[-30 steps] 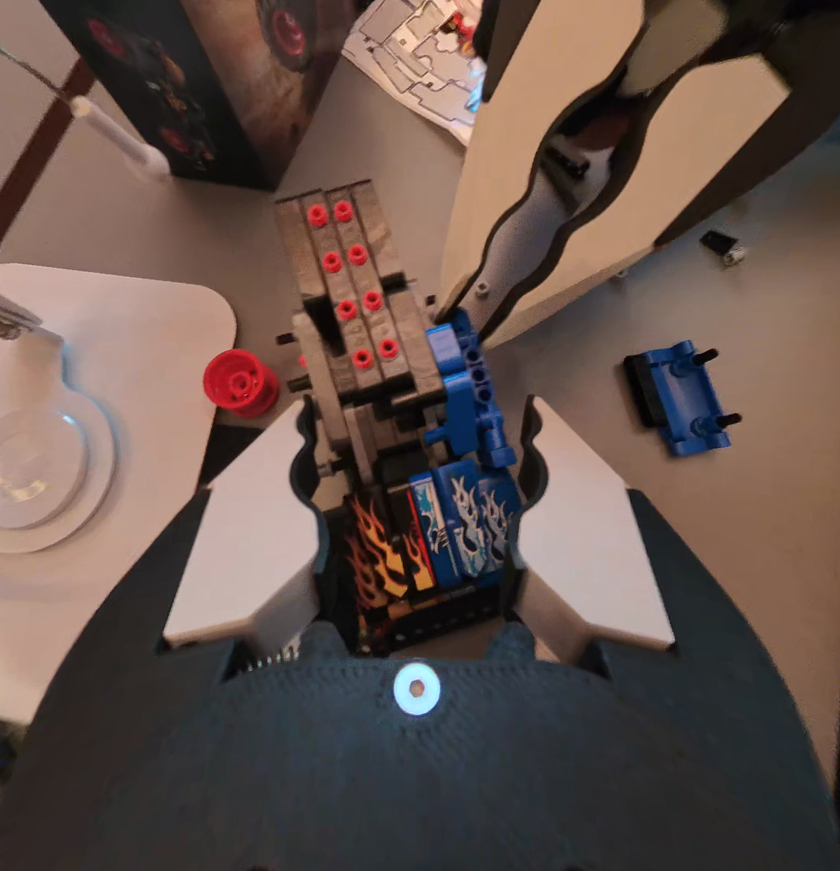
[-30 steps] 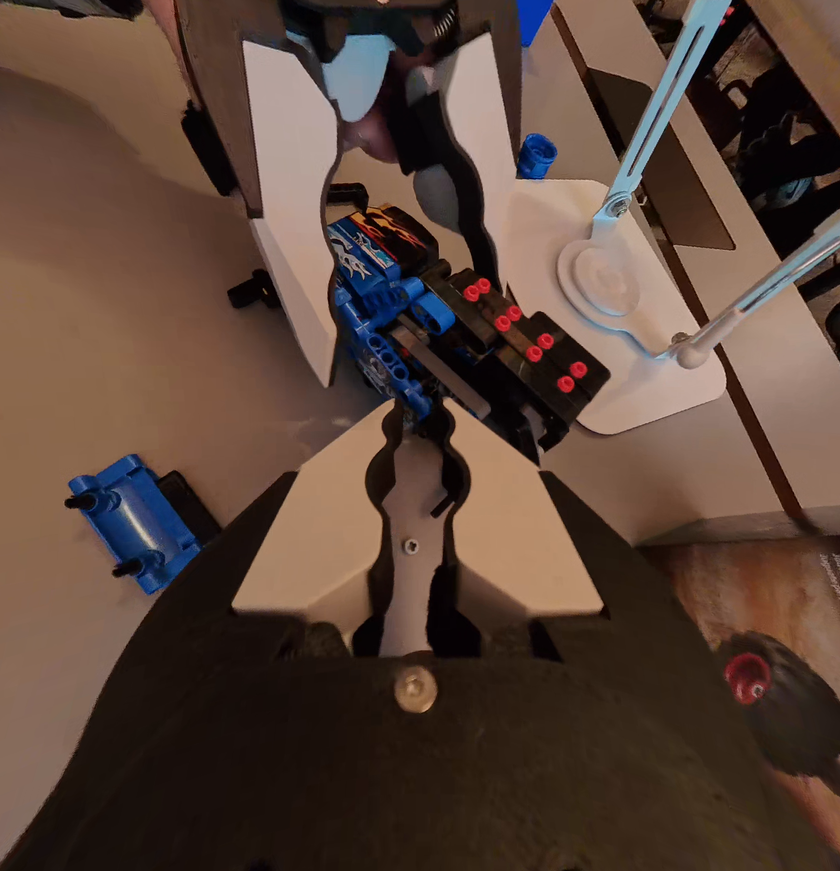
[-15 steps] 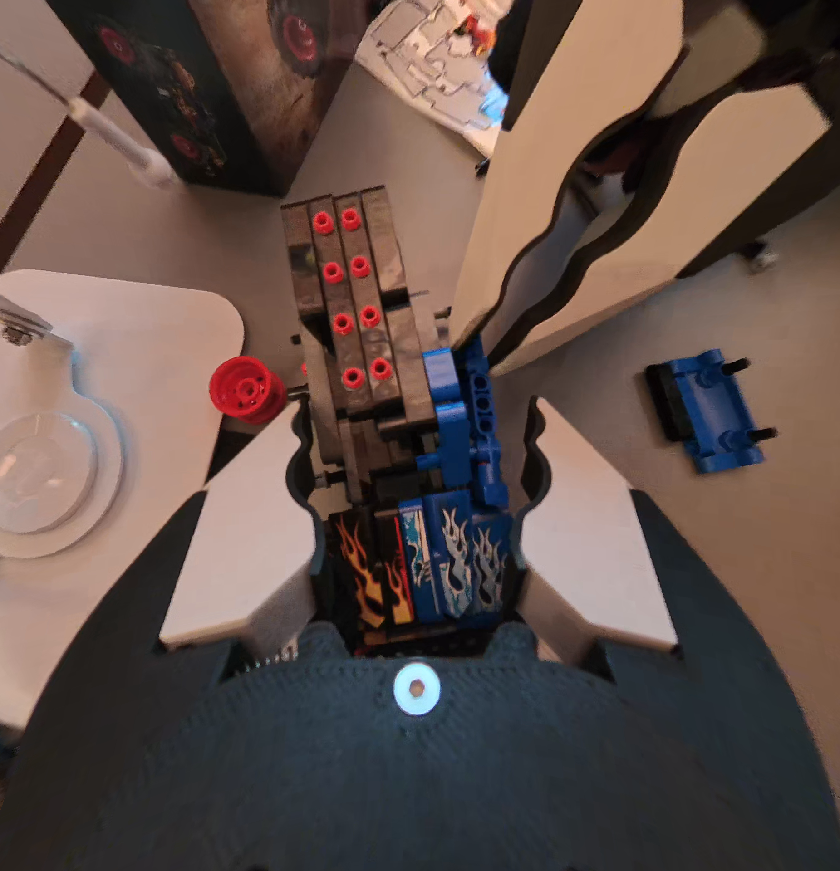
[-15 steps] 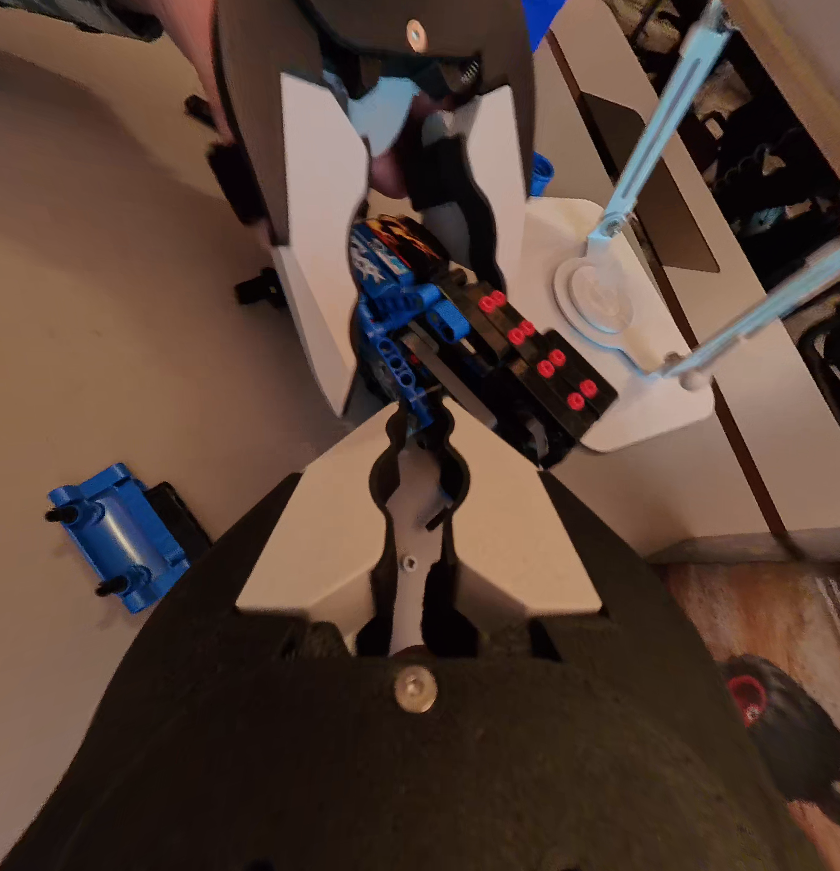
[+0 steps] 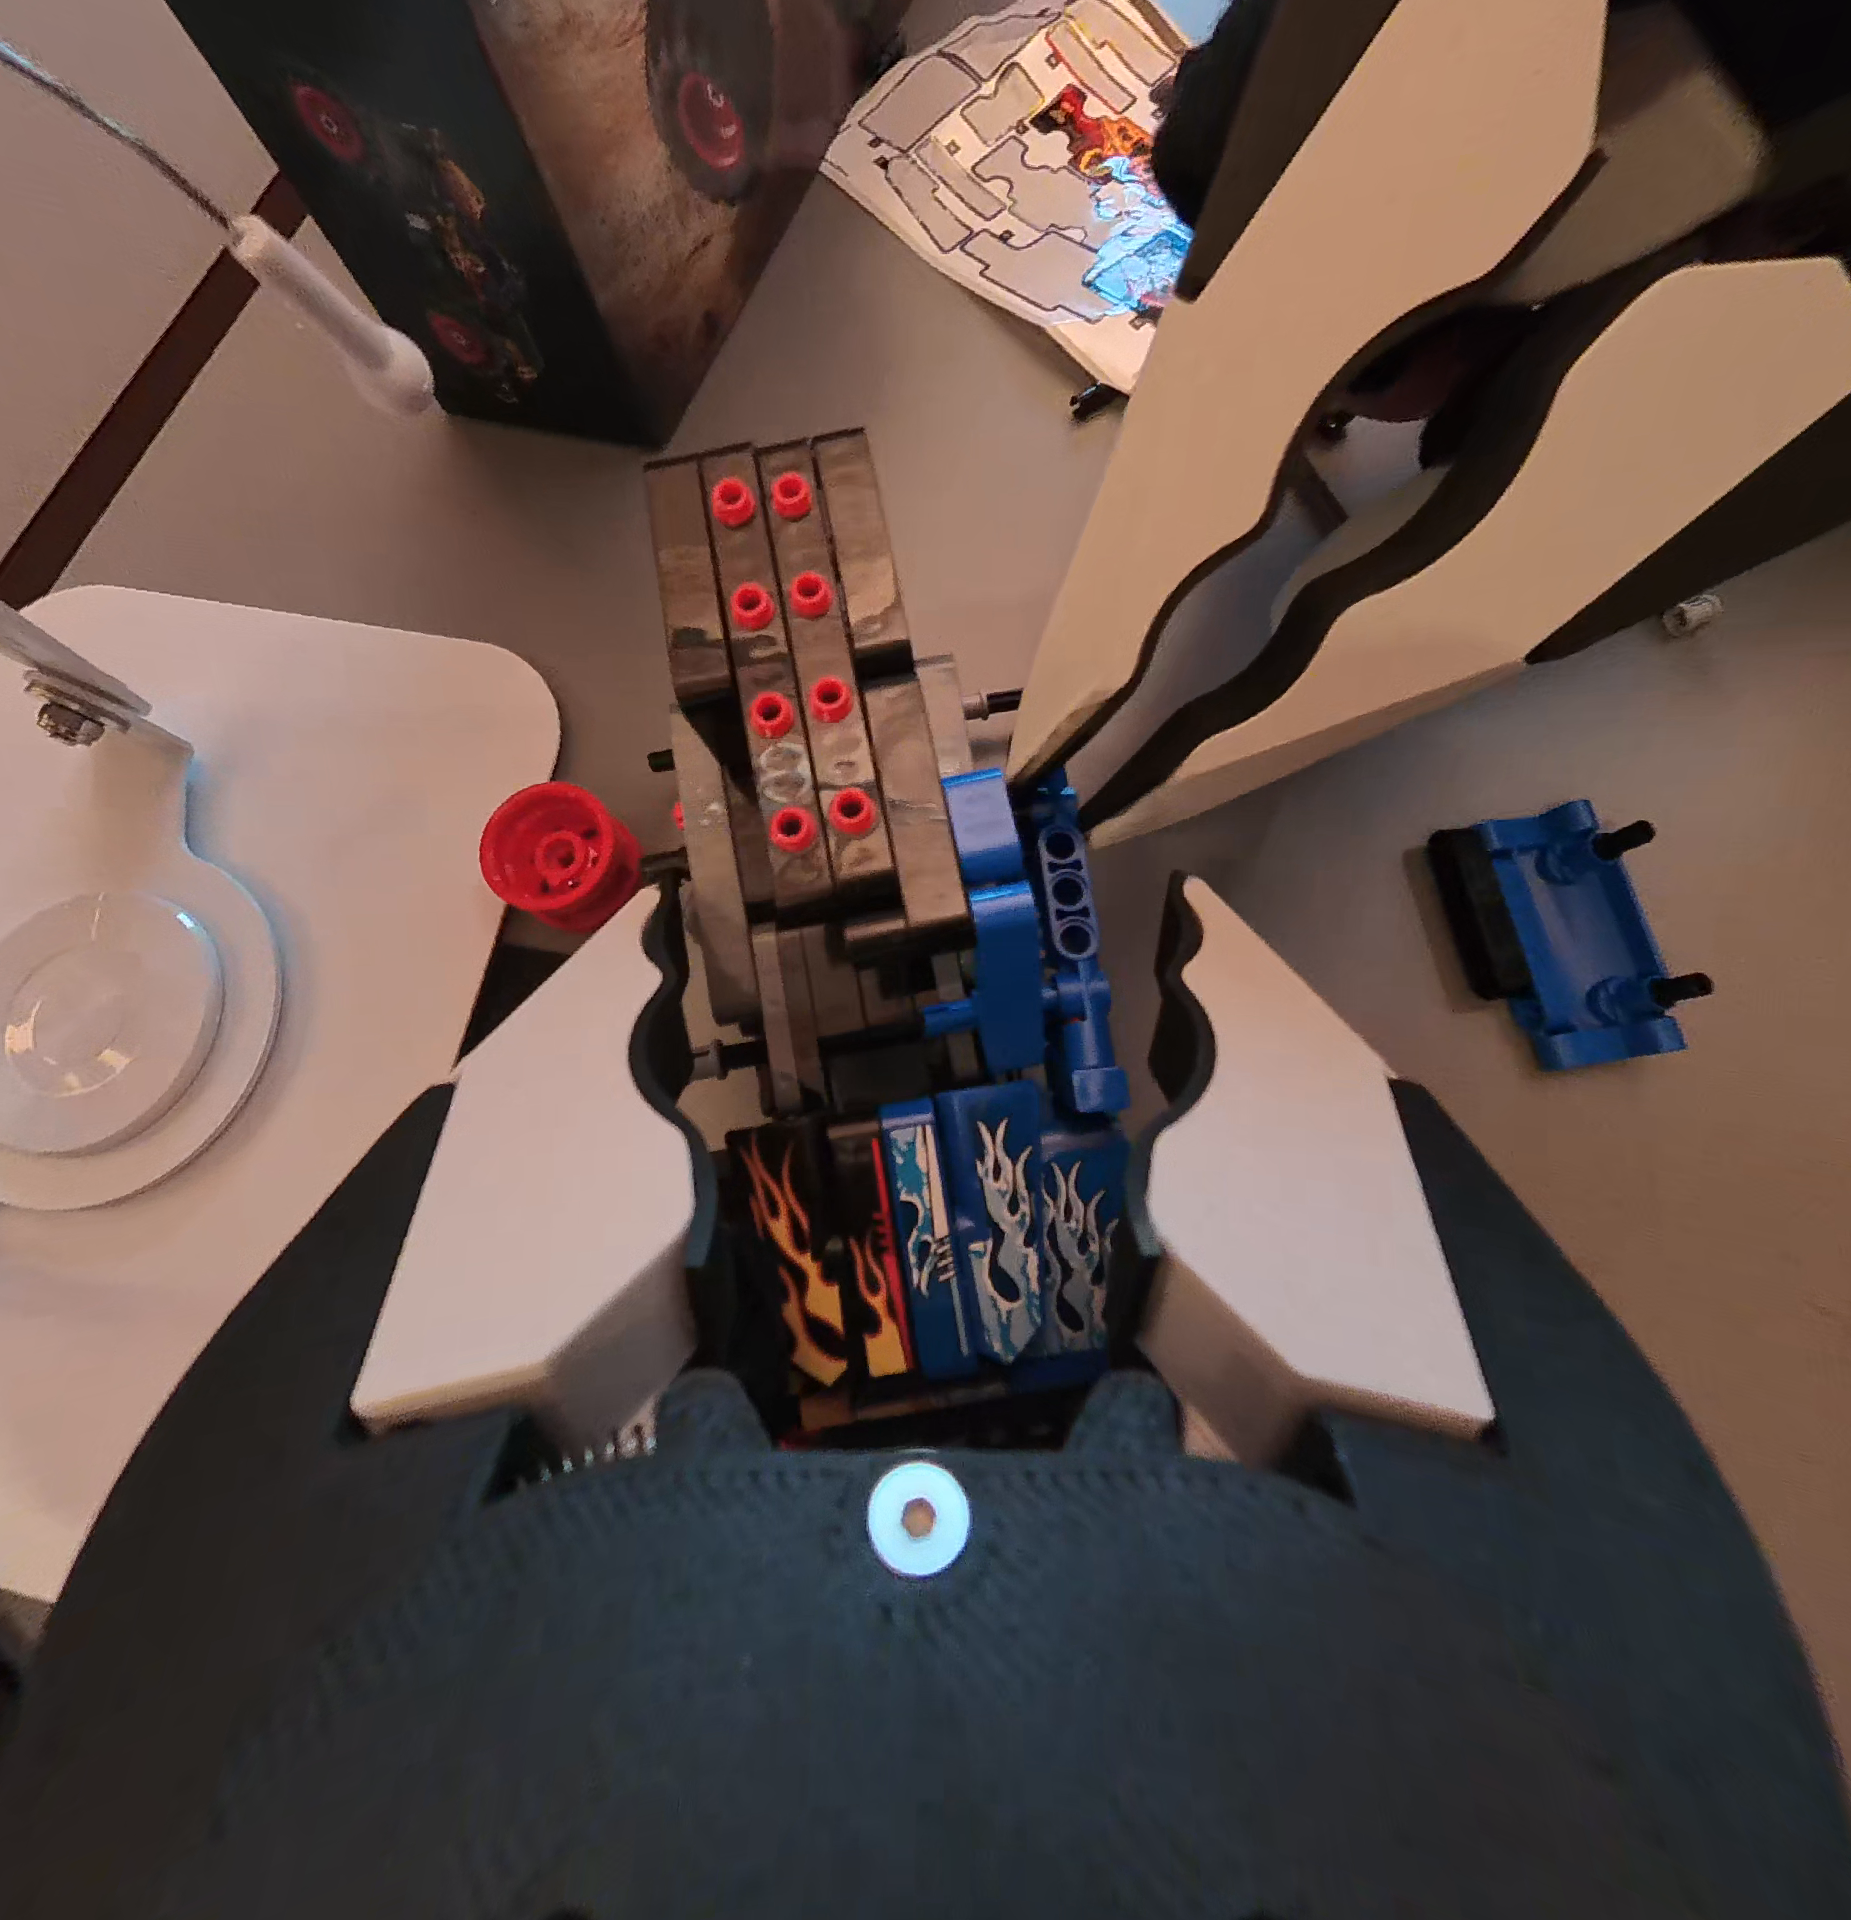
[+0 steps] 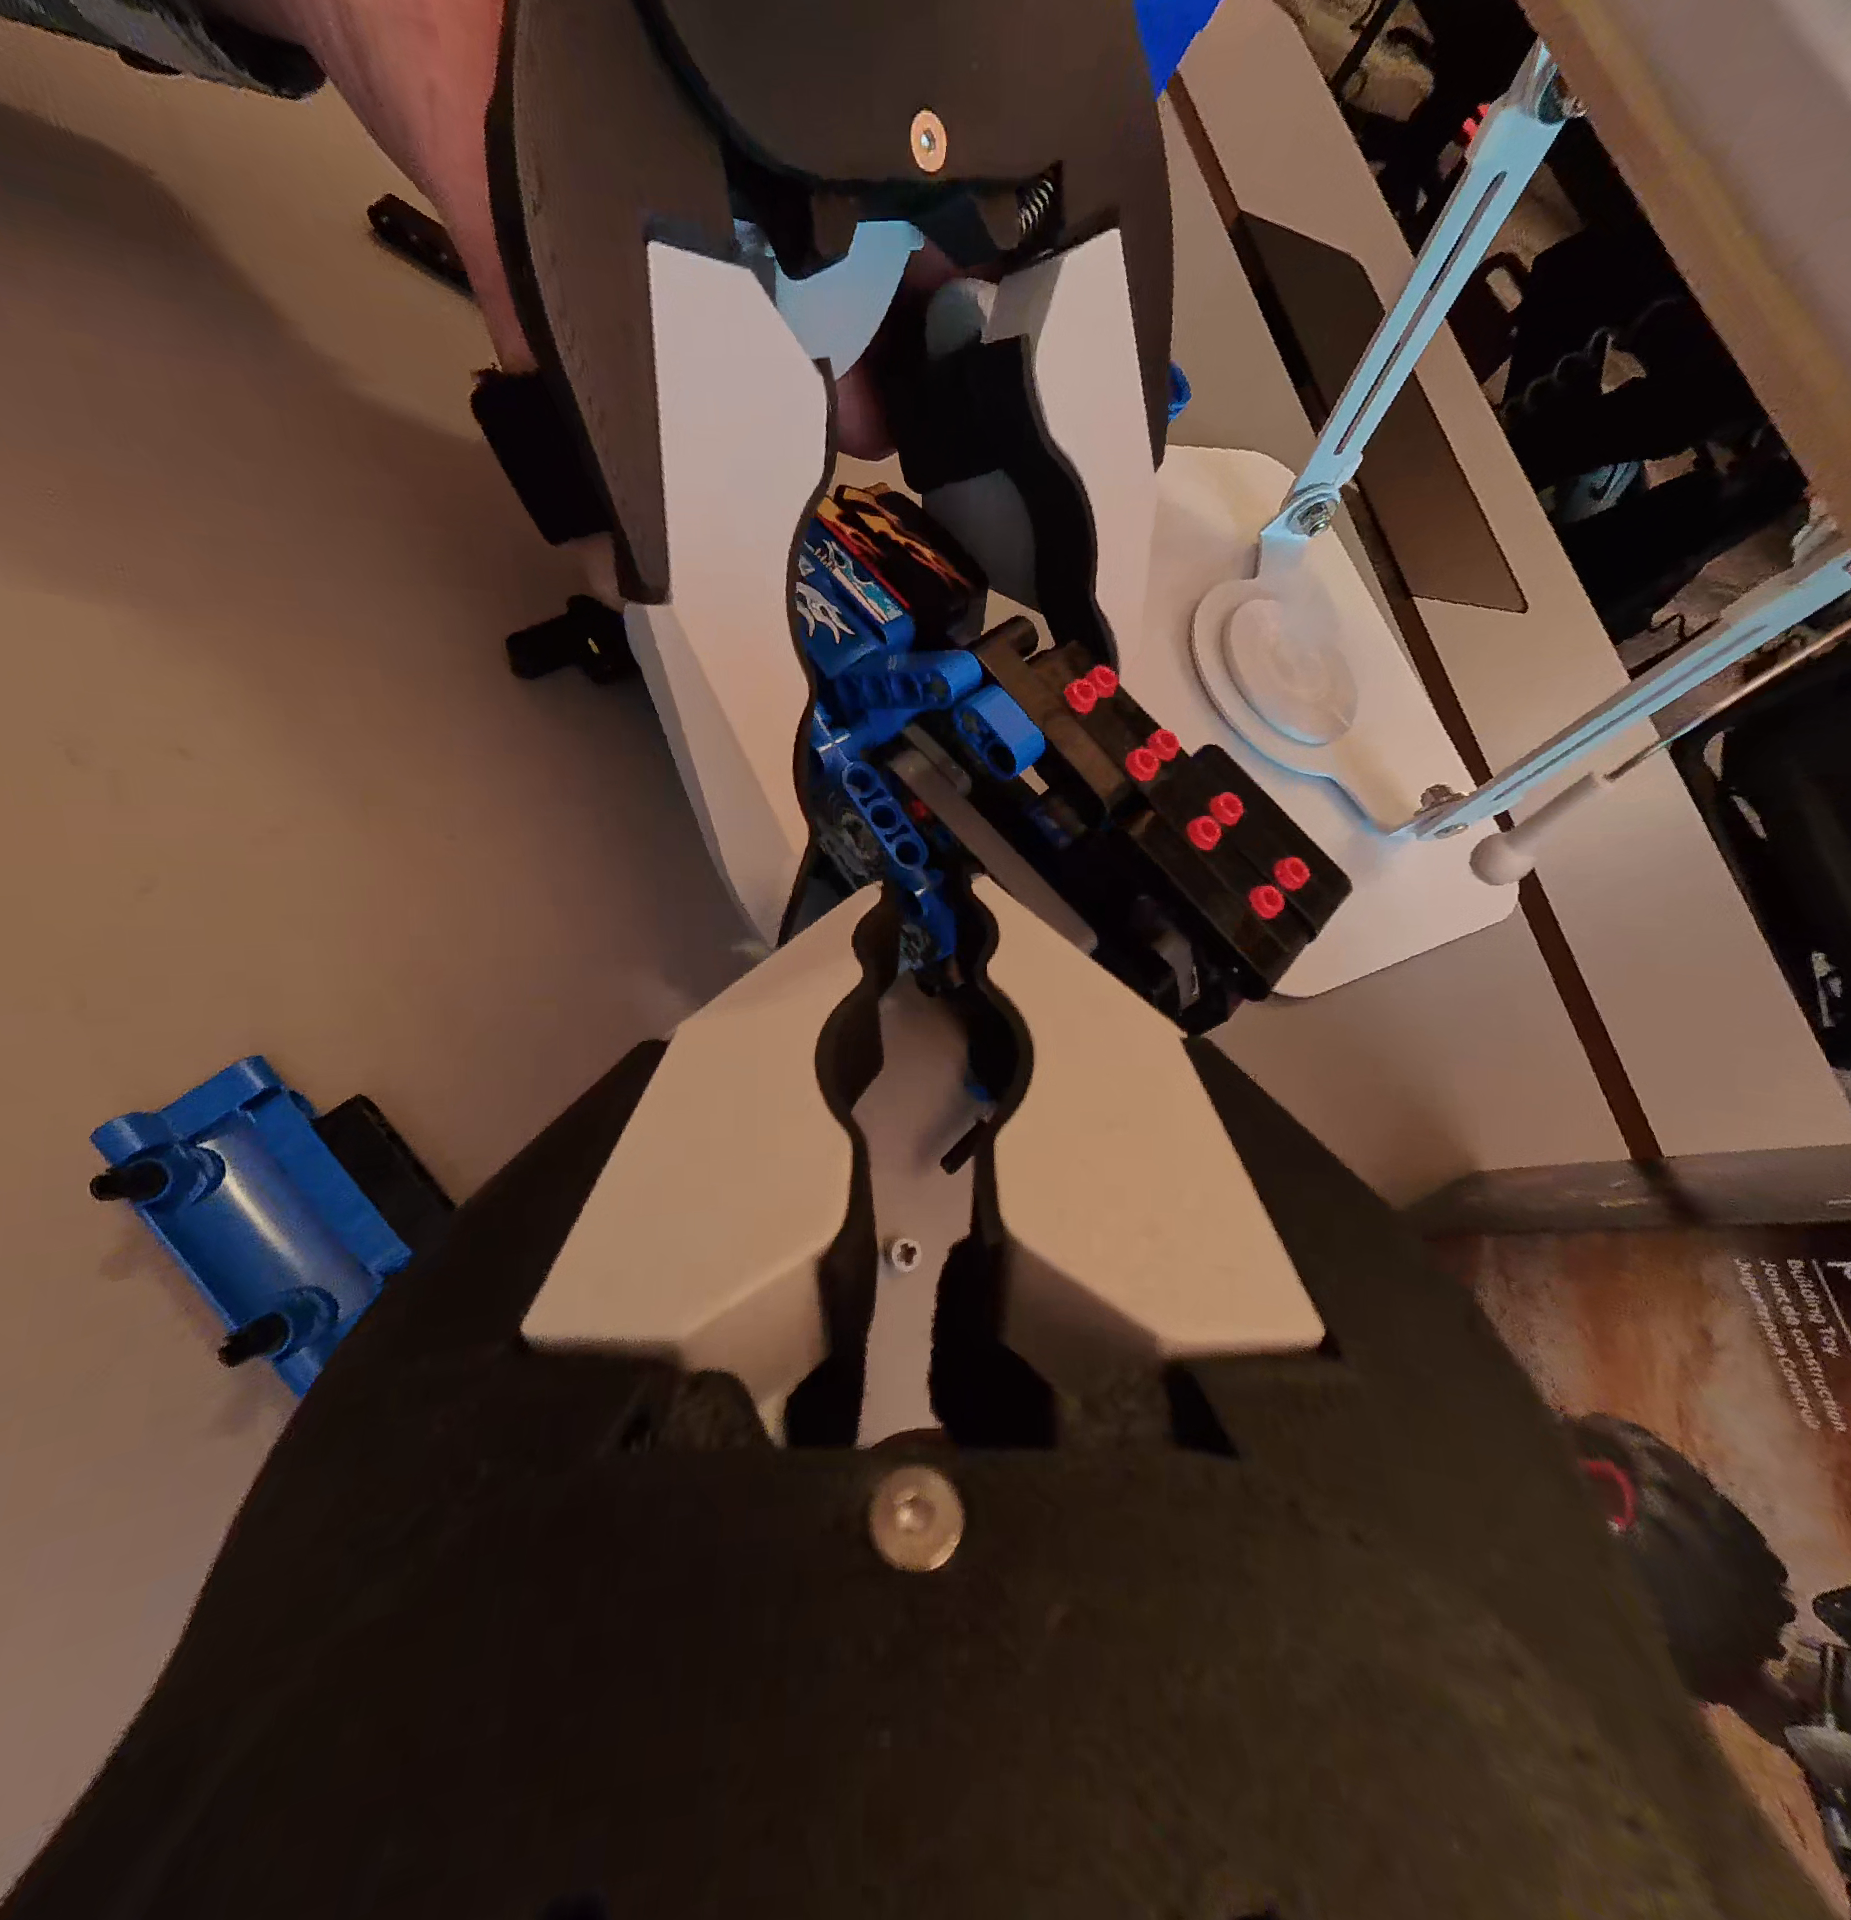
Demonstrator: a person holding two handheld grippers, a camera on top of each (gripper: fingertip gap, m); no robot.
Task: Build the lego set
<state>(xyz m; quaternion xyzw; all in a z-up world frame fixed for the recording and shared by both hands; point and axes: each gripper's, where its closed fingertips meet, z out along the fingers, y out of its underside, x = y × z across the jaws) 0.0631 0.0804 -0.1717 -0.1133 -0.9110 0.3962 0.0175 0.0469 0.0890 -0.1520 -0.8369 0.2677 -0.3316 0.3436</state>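
The lego model (image 5: 796,748) is a black truck body with red studs, flame-printed panels and a blue beam side. My left gripper (image 5: 916,899) is shut on it across the flame-panel end. My right gripper (image 6: 926,904) is nearly closed, its tips pinching the blue beam (image 6: 885,821) on the model's side. A small black pin (image 6: 968,1143) shows between its fingers. The right gripper also shows in the left wrist view (image 5: 1051,795), touching the blue side. The left gripper shows in the right wrist view (image 6: 931,790), above the model.
A blue sub-assembly with black pins (image 5: 1555,935) lies on the table; it also shows in the right wrist view (image 6: 246,1205). A red wheel hub (image 5: 557,857) sits by a white lamp base (image 5: 225,1039). The set's box (image 5: 505,187) and instruction sheet (image 5: 1035,187) lie beyond. My two grippers' fingertips are within a few centimetres of each other. To the red wheel hub (image 5: 557,857): left tips about 5 cm, right tips about 11 cm.
Both grippers keep their hold on the model. In the right wrist view the left gripper has come lower and closer in the frame. The model has shifted slightly.
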